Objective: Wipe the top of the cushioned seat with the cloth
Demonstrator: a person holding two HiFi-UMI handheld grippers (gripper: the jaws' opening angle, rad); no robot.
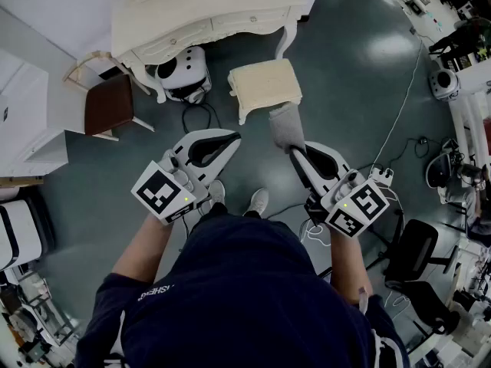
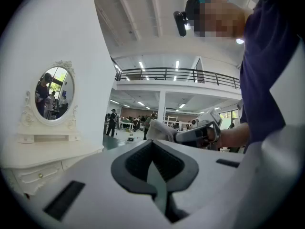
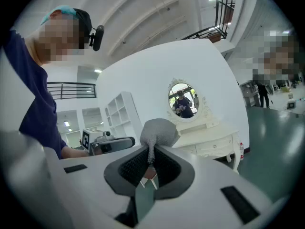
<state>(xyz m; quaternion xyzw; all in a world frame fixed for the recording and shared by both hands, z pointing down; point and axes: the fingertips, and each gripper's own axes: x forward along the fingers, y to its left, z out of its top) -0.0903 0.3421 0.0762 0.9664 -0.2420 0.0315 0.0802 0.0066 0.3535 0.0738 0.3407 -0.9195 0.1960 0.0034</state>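
Observation:
The cushioned seat [image 1: 265, 87] is a cream stool on the grey floor in front of the dressing table. A grey cloth [image 1: 286, 129] hangs beside the stool's near right corner, and my right gripper [image 1: 294, 153] is shut on its lower end. In the right gripper view the cloth [image 3: 159, 132] bunches above the closed jaws of the right gripper [image 3: 151, 151]. My left gripper [image 1: 234, 138] is shut on nothing, held in the air left of the cloth and short of the stool. The left gripper view shows its tips [image 2: 152, 144] together, with the cloth [image 2: 159, 130] beyond.
A cream dressing table [image 1: 207, 14] with an oval mirror [image 3: 182, 99] stands behind the stool. A brown-seated chair [image 1: 107, 102] is at the left, a white round device [image 1: 184, 71] under the table. Cables [image 1: 399, 121] run at the right by a black office chair [image 1: 418, 259].

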